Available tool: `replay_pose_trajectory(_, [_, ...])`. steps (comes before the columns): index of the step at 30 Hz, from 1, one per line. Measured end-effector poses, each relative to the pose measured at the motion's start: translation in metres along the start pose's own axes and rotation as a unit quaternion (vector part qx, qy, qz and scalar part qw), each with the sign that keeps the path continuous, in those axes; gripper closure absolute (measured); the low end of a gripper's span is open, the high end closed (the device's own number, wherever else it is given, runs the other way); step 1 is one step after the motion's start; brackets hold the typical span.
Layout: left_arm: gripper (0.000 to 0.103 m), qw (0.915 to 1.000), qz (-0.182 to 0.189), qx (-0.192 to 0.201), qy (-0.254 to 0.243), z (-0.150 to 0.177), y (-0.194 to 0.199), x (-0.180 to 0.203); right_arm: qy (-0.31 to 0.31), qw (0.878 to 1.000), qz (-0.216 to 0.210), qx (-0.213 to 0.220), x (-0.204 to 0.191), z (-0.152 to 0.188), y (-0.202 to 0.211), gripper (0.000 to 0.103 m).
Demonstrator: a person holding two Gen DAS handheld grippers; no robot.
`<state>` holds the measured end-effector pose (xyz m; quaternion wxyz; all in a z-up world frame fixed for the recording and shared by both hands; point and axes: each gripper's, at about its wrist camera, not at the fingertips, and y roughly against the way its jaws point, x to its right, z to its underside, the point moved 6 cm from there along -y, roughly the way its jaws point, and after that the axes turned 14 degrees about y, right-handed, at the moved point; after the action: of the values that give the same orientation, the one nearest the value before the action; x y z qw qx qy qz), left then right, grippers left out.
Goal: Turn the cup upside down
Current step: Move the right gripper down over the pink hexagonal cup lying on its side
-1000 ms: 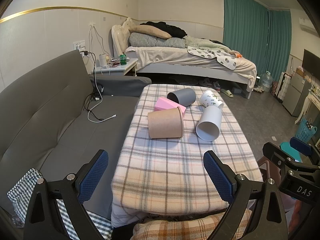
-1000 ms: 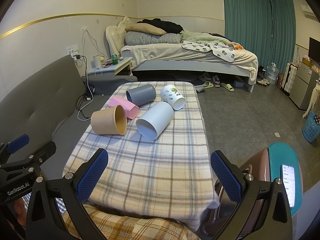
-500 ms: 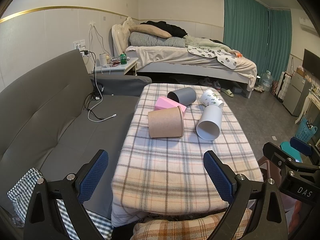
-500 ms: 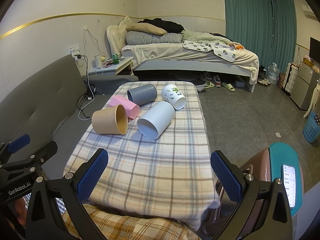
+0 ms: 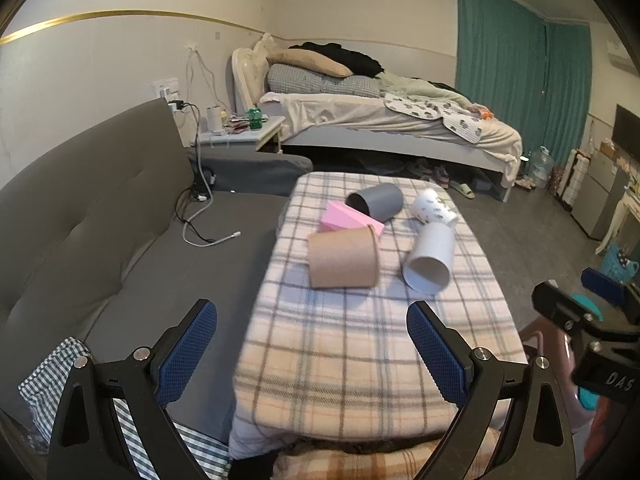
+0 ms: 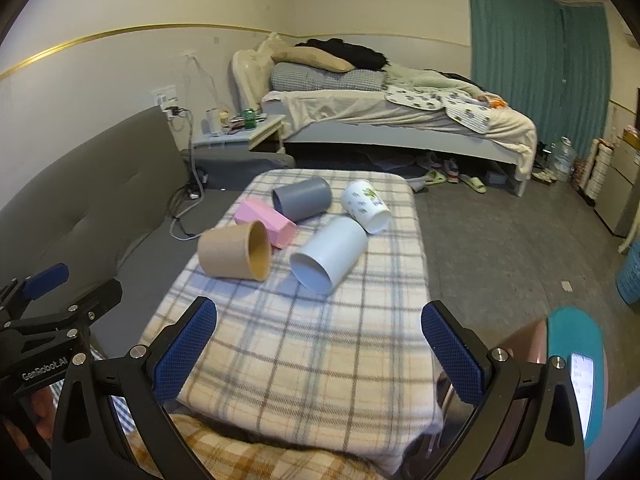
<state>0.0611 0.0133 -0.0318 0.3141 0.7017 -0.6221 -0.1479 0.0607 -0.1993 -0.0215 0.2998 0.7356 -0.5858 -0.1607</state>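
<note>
Five cups lie tipped on the plaid table: tan cup at ten o'clock, white cup just right of it, pink cup, grey cup and printed cup beyond. Left gripper and right gripper both hang wide open over the near edge, holding nothing, well short of the cups.

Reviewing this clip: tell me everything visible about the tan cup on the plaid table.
The tan cup is a plain, matte, cardboard-brown tapered tumbler, unmarked and apparently empty. It lies on its side on the plaid cloth, open mouth toward the pale blue cup, closed base toward the sofa. Its rim sits against or just in front of the pink box; contact is unclear. Neither claw touches it.
</note>
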Motion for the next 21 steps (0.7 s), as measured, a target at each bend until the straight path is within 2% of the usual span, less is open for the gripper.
replay_pose_trajectory(3, [0.004,0.9997,-0.023,0.004,0.009,-0.017,-0.009,-0.008,0.018,1.0,-0.02,0.0,0.001,-0.023,-0.009,0.0])
replay_pose_trajectory(8, [0.004,0.998,-0.057,-0.009,0.028,-0.039,-0.04,-0.025,0.085,0.993,-0.077,-0.032,-0.011,-0.068,-0.049,0.0])
replay_pose_trajectory(14, [0.004,0.9926,-0.109,-0.027,0.046,-0.056,-0.092,-0.047,0.156,0.974,-0.139,-0.082,-0.034,-0.113,-0.123,0.0])
replay_pose_trajectory(21, [0.004,0.9879,-0.124,-0.057,0.074,-0.066,-0.151,-0.072,0.192,0.95,-0.187,-0.159,-0.064,-0.131,-0.228,0.008])
